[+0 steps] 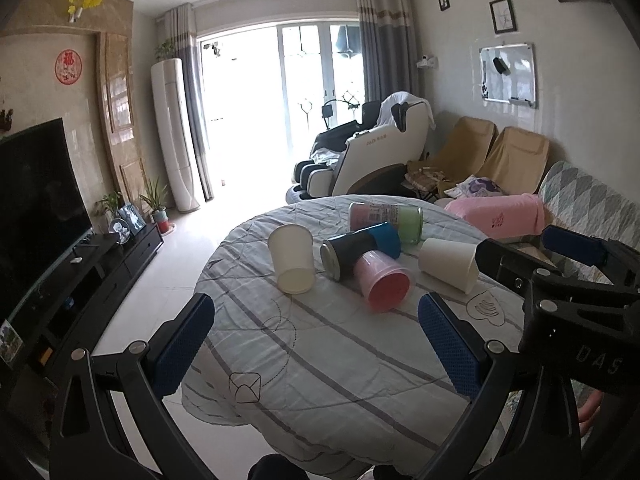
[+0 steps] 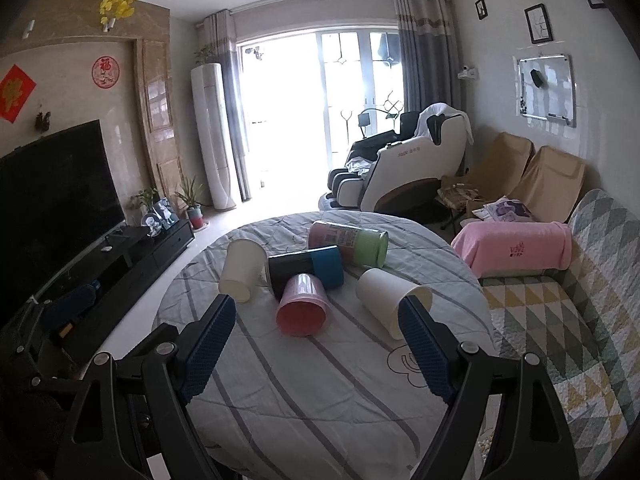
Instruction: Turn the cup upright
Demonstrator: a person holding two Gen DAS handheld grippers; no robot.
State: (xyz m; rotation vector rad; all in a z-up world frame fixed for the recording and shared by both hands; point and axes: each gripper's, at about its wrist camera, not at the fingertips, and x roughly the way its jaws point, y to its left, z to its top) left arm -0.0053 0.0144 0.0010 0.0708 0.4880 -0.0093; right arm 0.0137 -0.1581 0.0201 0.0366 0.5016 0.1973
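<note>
Several cups lie on their sides on a round table with a striped grey cloth (image 1: 328,360) (image 2: 320,380): a white paper cup at the left (image 1: 291,258) (image 2: 243,270), a black-and-blue cup (image 1: 360,250) (image 2: 306,270), a pink cup (image 1: 383,280) (image 2: 303,306), a pink-and-green cup at the back (image 1: 386,218) (image 2: 348,242), and a white paper cup at the right (image 1: 448,264) (image 2: 390,300). My left gripper (image 1: 316,344) is open and empty, short of the cups. My right gripper (image 2: 318,344) is open and empty, its right finger (image 2: 424,348) near the right white cup.
The right gripper also shows in the left wrist view (image 1: 560,264), beside the right white cup. A sofa with a patterned quilt (image 2: 560,320) and pink cloth (image 2: 516,248) lies to the right. A TV (image 2: 52,192) on a black cabinet stands at the left.
</note>
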